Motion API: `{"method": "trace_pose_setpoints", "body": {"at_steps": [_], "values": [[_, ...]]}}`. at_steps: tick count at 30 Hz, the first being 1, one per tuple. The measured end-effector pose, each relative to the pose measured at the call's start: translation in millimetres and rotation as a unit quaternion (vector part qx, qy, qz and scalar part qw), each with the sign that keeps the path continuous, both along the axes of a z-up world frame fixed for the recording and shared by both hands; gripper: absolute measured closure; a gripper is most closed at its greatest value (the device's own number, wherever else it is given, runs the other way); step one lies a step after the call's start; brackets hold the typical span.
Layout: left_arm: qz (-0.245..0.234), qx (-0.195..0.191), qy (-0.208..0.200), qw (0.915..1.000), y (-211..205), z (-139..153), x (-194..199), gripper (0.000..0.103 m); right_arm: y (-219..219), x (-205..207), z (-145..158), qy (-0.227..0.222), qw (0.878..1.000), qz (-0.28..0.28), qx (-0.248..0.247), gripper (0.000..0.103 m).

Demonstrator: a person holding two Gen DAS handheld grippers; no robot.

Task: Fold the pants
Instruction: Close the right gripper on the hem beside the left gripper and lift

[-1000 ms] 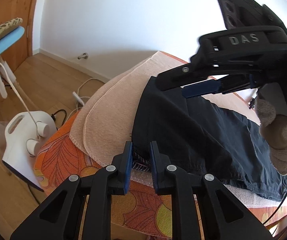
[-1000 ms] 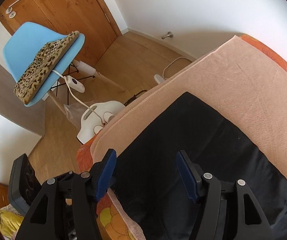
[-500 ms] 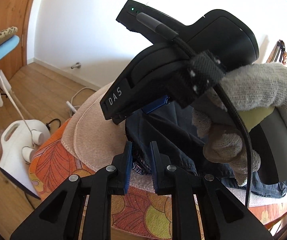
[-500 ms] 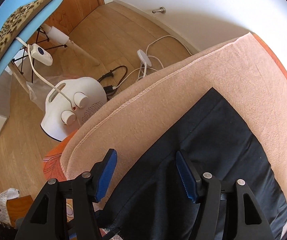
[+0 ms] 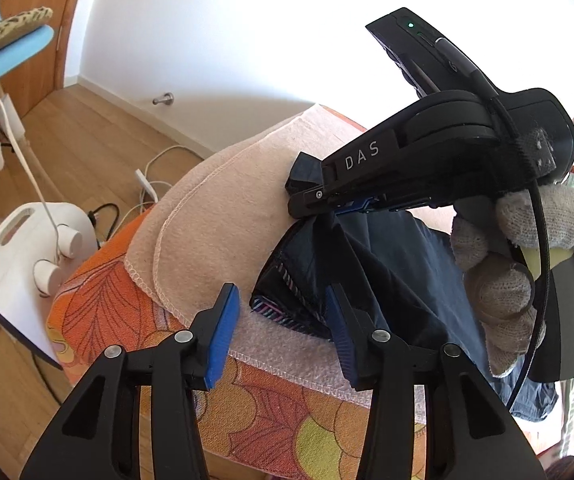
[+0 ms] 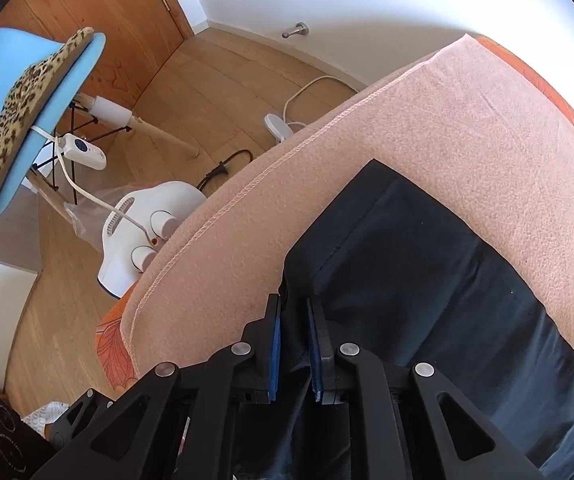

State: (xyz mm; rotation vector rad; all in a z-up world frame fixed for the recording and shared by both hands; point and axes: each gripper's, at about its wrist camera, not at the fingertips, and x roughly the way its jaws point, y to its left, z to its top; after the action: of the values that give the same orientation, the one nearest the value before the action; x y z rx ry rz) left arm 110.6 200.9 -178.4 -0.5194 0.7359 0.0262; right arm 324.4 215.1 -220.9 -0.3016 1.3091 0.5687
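I see dark navy pants point(image 6: 427, 280) with a striped lining, a peach-pink blanket point(image 6: 367, 168), an orange leaf-patterned cloth point(image 5: 99, 304), and a leopard-print cushion point(image 6: 19, 108) on a light-blue chair point(image 6: 15, 60).

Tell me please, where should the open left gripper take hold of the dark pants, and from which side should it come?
Probably at the striped waistband corner of the pants. It lies loose on the beige blanket between the open left gripper fingers, so come in low from the table's near edge. The right gripper already pinches the far hem.
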Motion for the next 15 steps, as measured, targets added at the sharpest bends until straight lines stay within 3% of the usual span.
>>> {"method": "trace_pose_setpoints", "body": {"at_steps": [4, 9, 12, 15], "values": [[0.000, -0.013, 0.004, 0.9999, 0.6, 0.2, 7.0, 0.052, -12.1, 3.9, 3.0, 0.015, 0.999, -0.017, 0.036, 0.095], [-0.007, -0.005, 0.006, 0.9999, -10.9, 1.5, 19.7, 0.053, -25.9, 8.3, 12.0, 0.024, 0.996, -0.038, 0.074, 0.096], [-0.009, -0.008, -0.002, 0.9999, -14.3, 2.8, 22.5, 0.086, -31.0, 8.9, 16.2, 0.019, 0.995, -0.043, 0.083, 0.096], [-0.012, -0.007, -0.027, 0.9995, -11.1, 1.3, 17.0, 0.094, -35.0, 7.8, 21.4, 0.016, 0.995, -0.045, 0.091, 0.097]]}}
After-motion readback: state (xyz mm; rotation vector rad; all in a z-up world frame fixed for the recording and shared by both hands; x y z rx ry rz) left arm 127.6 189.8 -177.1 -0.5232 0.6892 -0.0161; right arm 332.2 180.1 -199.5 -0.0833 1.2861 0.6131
